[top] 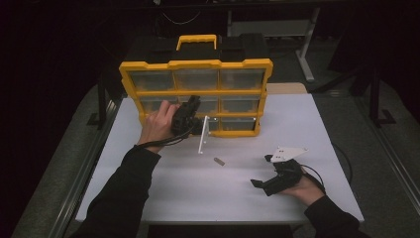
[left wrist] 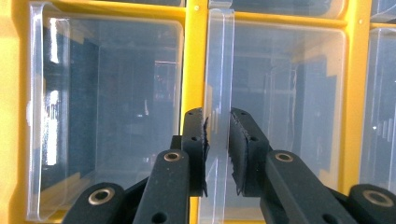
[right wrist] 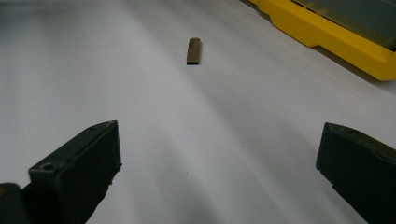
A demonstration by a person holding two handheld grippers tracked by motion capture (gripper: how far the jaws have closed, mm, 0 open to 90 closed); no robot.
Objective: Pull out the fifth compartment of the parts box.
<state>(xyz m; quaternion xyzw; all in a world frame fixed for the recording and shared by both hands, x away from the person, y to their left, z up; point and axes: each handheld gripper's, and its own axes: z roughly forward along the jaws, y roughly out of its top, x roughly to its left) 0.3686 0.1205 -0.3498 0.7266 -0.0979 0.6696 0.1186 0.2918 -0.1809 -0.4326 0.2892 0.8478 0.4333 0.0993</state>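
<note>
White table (top: 148,188): L gripper (left wrist: 217,154) clamps clear drawer tab (left wrist: 219,70).

Small brown block (top: 219,161) lying flat on white desk (top: 163,193), near the desk's middle; grey floor (top: 391,129) beside desk; white frame leg (top: 306,49) beyond desk's far edge.

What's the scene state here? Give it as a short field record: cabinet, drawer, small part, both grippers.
cabinet: yellow plastic organiser with clear drawers and a yellow carry handle, upright at the far side of the white table
drawer: clear plastic drawer handle tab lies between the left pads
left gripper: shut on the tab
small part: short brownish flat piece lying loose on the table
right gripper: open, low over the table, pointing towards the piece
</note>
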